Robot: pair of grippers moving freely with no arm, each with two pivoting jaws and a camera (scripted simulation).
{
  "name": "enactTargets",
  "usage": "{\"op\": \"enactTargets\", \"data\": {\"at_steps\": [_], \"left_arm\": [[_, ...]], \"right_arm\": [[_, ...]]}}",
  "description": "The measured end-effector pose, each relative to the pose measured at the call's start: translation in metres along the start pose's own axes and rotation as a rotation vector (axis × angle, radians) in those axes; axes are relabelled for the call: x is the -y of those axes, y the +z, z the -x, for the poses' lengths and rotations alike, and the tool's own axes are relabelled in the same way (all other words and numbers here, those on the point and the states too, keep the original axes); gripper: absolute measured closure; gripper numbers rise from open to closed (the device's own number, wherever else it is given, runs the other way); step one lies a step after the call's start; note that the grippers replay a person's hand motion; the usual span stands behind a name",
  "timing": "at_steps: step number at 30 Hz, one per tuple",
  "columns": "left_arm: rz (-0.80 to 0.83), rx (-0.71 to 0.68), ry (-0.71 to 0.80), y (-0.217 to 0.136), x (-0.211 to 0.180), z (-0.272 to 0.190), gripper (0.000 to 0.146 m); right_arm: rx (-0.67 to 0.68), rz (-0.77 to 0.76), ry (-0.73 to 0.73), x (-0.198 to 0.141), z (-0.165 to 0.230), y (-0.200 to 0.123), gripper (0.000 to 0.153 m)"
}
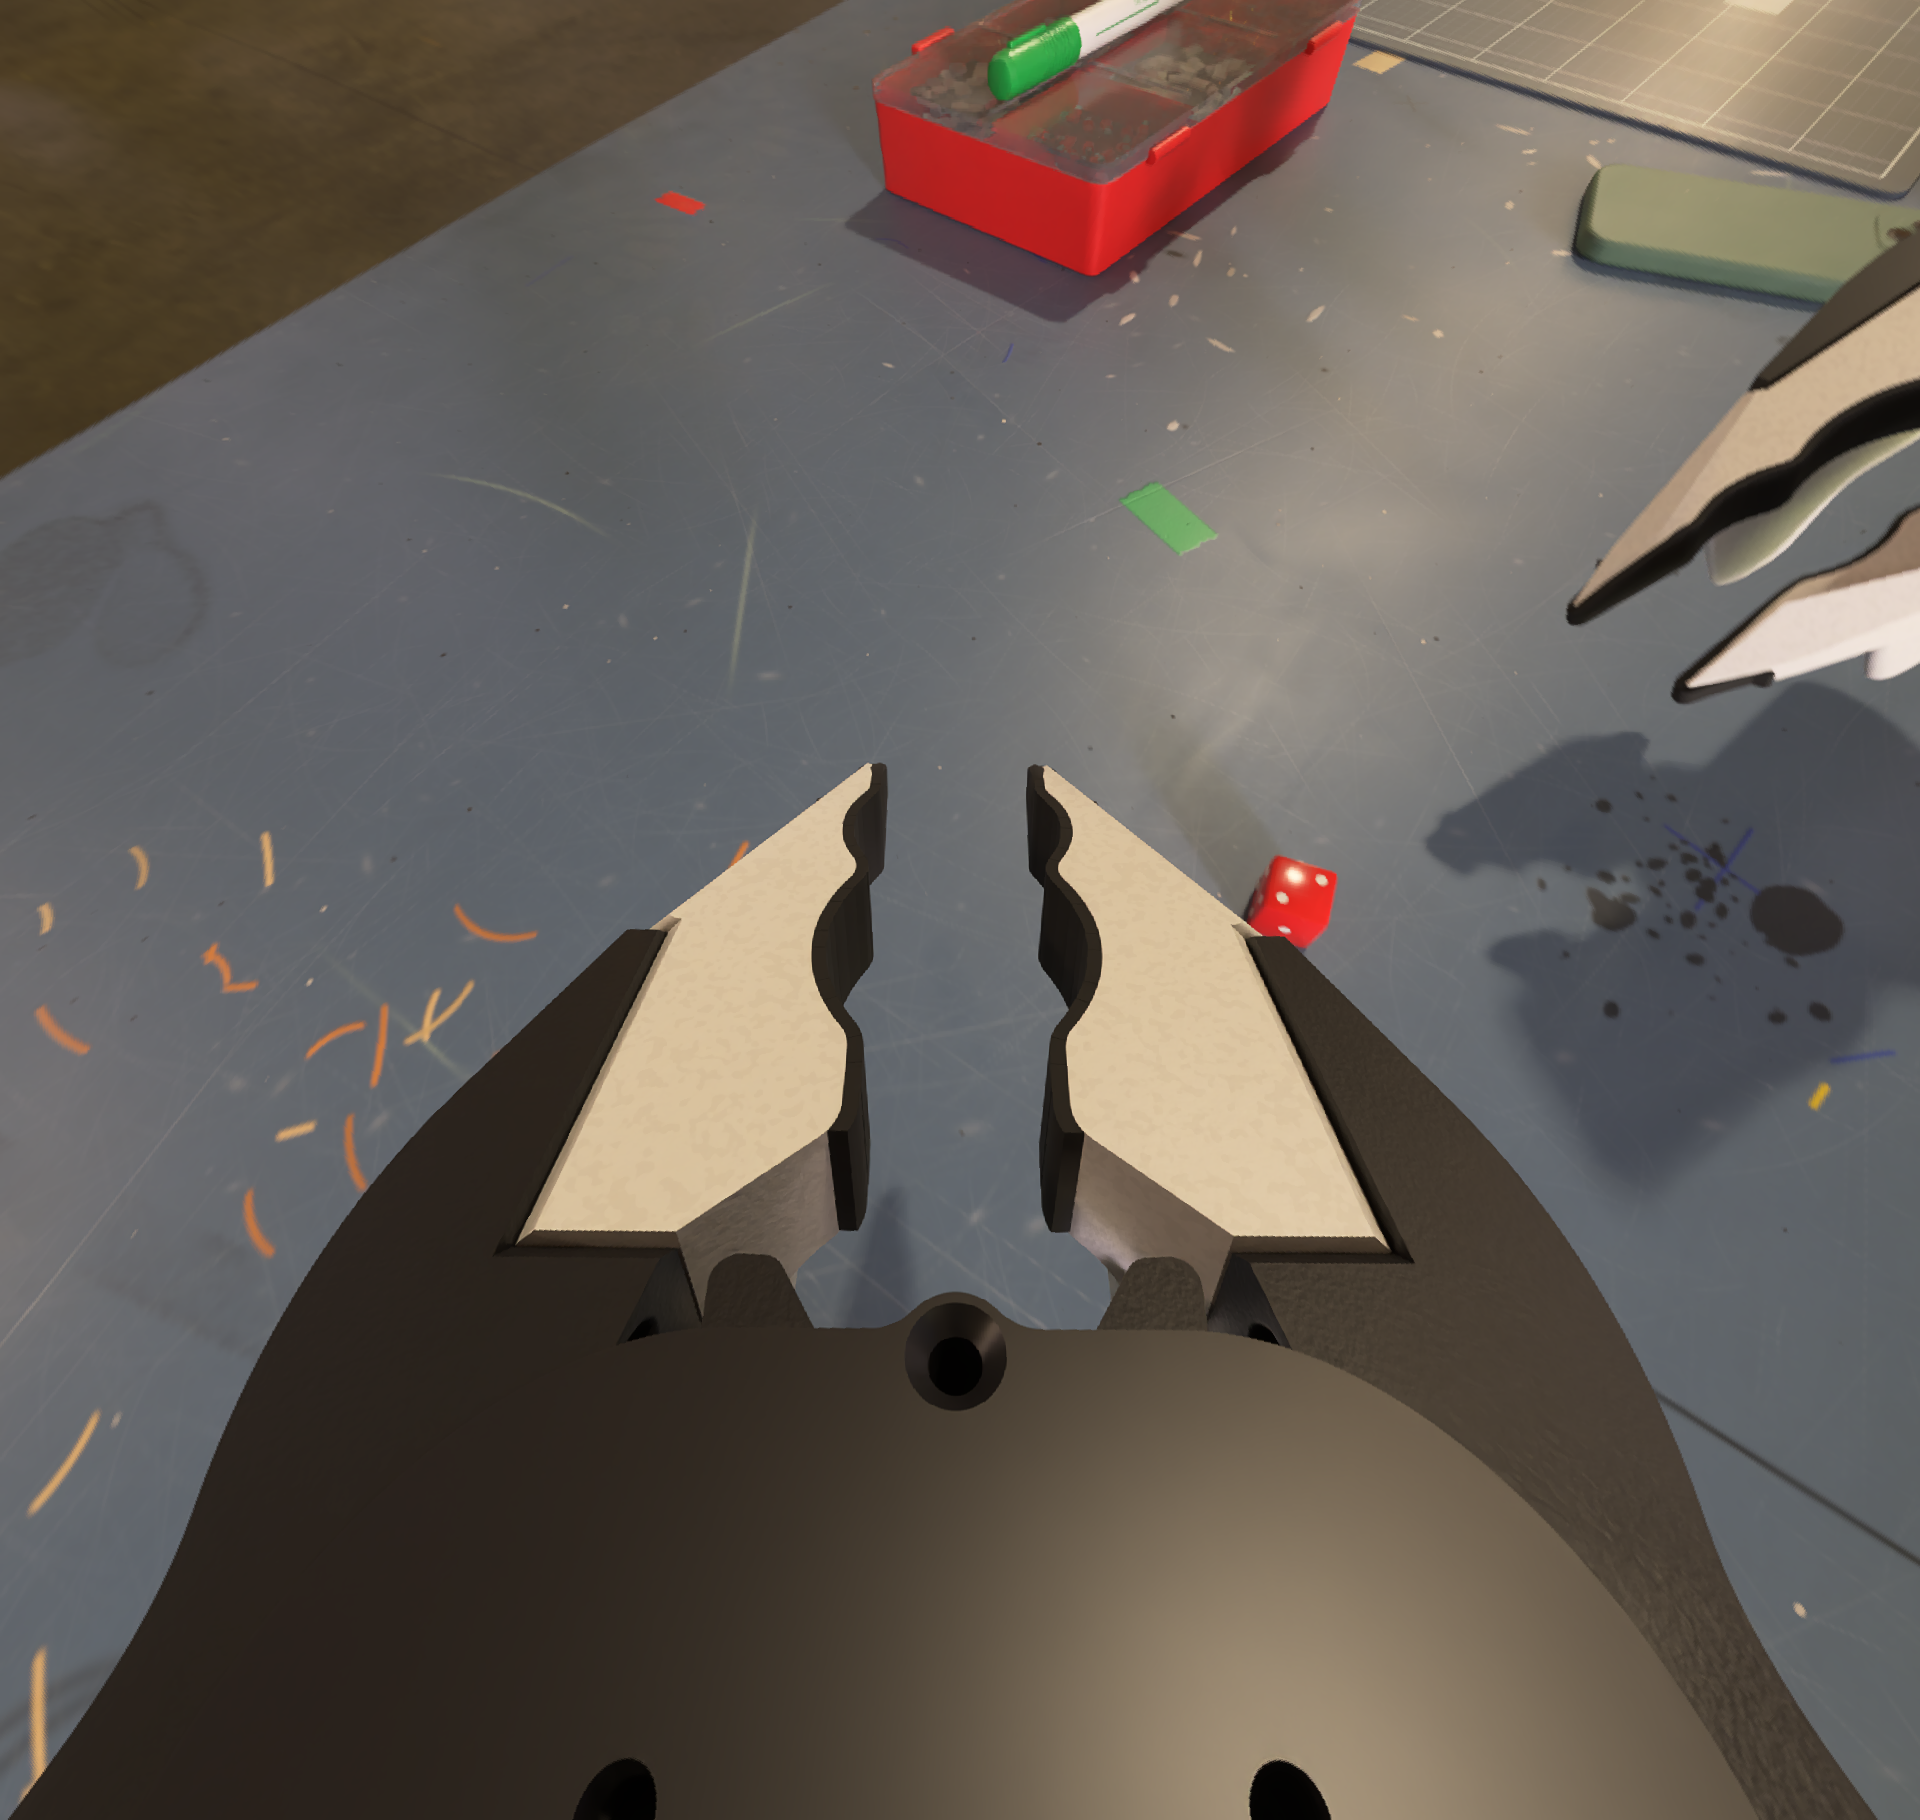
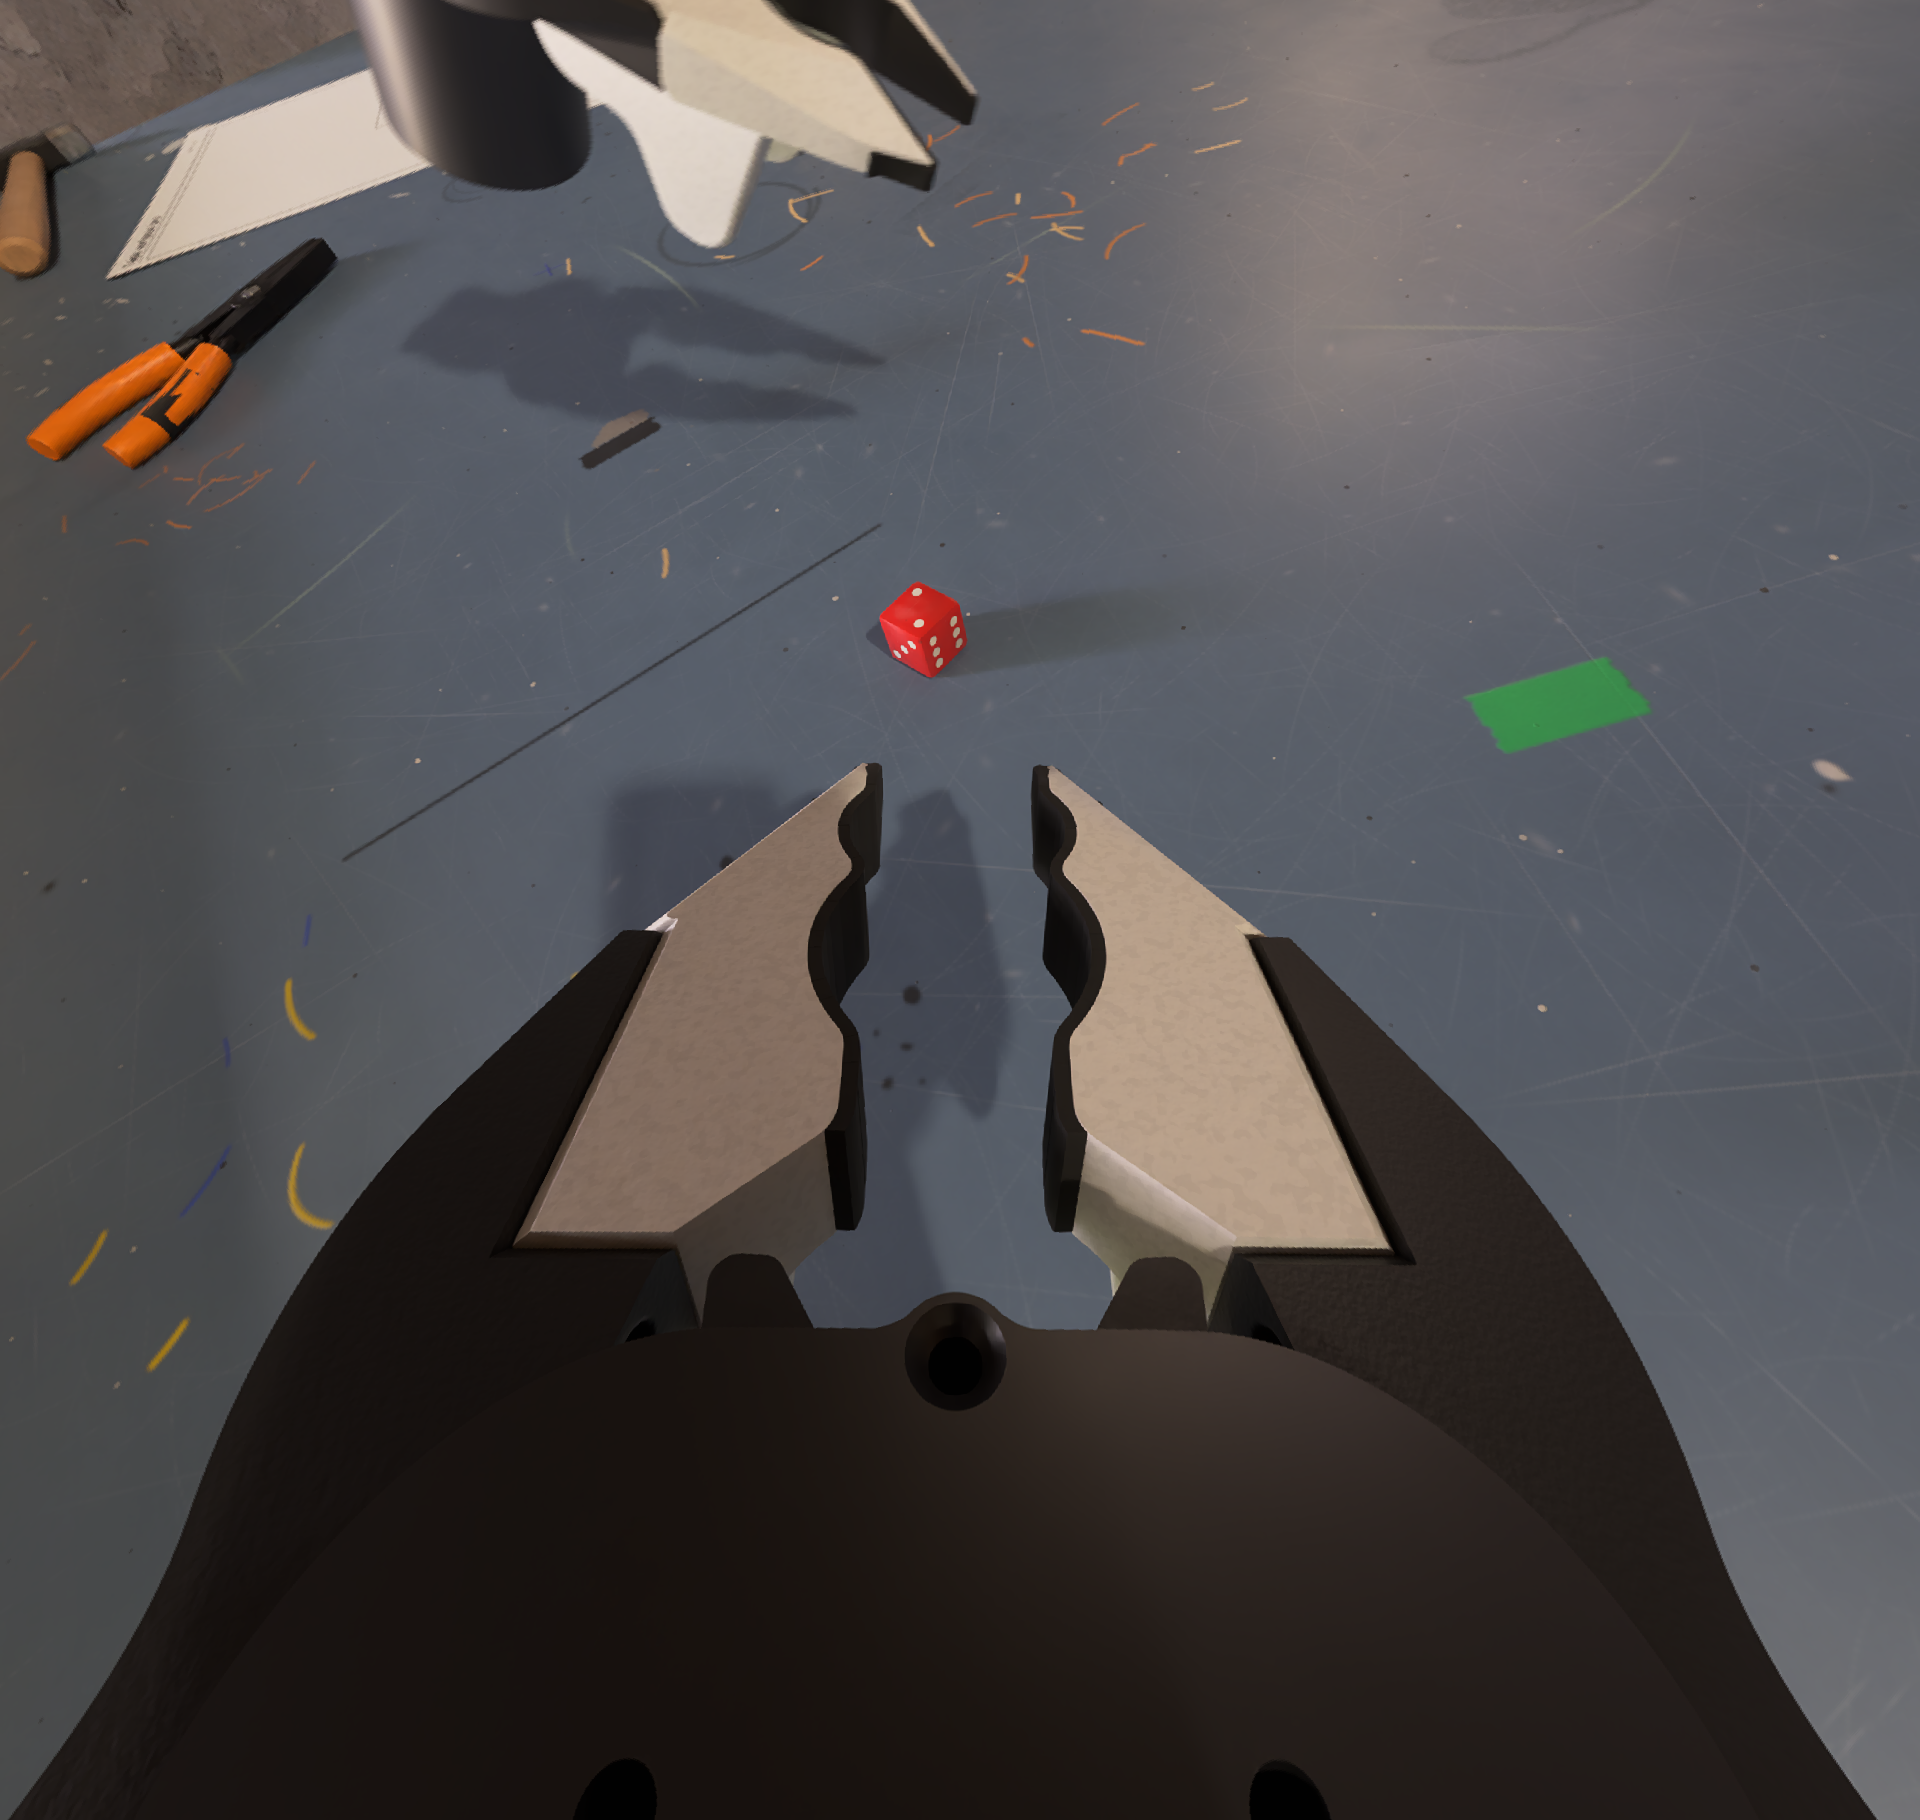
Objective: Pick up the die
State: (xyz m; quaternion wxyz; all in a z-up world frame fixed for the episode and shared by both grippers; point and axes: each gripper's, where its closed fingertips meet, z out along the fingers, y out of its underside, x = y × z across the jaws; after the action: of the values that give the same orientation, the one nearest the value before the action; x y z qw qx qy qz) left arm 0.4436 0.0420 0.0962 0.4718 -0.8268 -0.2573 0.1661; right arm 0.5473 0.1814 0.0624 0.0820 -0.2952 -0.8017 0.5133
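The left gripper (image 1: 956, 783) is built on a broad, rounded dark brown-black body with a matte, finely textured skin. A round recessed screw hole (image 1: 955, 1360) is set at the centre of the body's front edge, and two dark oval openings are cut near the bottom edge. Each finger (image 1: 727, 1032) is faced with a pale beige, mottled plate tapering to a point, edged inside by a black pad with a wavy, scalloped profile. The right gripper (image 2: 956, 783) is made identically, with the same beige fingers (image 2: 1195, 1043) and central hole (image 2: 955, 1360).
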Motion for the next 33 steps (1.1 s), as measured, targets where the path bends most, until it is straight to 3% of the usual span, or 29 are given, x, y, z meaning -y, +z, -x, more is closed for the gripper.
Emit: {"op": "enactTargets", "data": {"at_steps": [5, 9, 11, 19, 23, 28, 33], "left_arm": [[-0.066, -0.002, -0.103, -0.023, -0.017, -0.025, 0.117], [0.011, -0.022, -0.132, -0.037, -0.047, -0.045, 0.094], [0.073, -0.046, -0.092, -0.042, -0.058, -0.057, 0.093], [0.445, -0.203, 0.166, -0.027, -0.067, -0.099, 0.096], [0.606, -0.179, 0.282, 0.002, -0.058, -0.101, 0.099], [0.785, -0.192, 0.293, 0.034, -0.065, -0.095, 0.105], [0.858, -0.220, 0.290, 0.043, -0.070, -0.094, 0.122]], "right_arm": [[-0.008, 0.000, 0.005, 0.002, 0.000, 0.001, 0.123], [-0.013, 0.008, 0.001, 0.003, 0.002, 0.004, 0.121], [-0.017, 0.016, -0.004, 0.001, 0.003, 0.005, 0.119], [-0.049, 0.019, -0.037, 0.003, 0.003, 0.000, 0.119], [-0.046, 0.004, -0.021, 0.002, 0.000, -0.007, 0.120], [-0.043, -0.017, -0.016, 0.004, -0.003, -0.015, 0.120], [-0.027, -0.043, 0.006, 0.006, -0.006, -0.021, 0.121]]}}
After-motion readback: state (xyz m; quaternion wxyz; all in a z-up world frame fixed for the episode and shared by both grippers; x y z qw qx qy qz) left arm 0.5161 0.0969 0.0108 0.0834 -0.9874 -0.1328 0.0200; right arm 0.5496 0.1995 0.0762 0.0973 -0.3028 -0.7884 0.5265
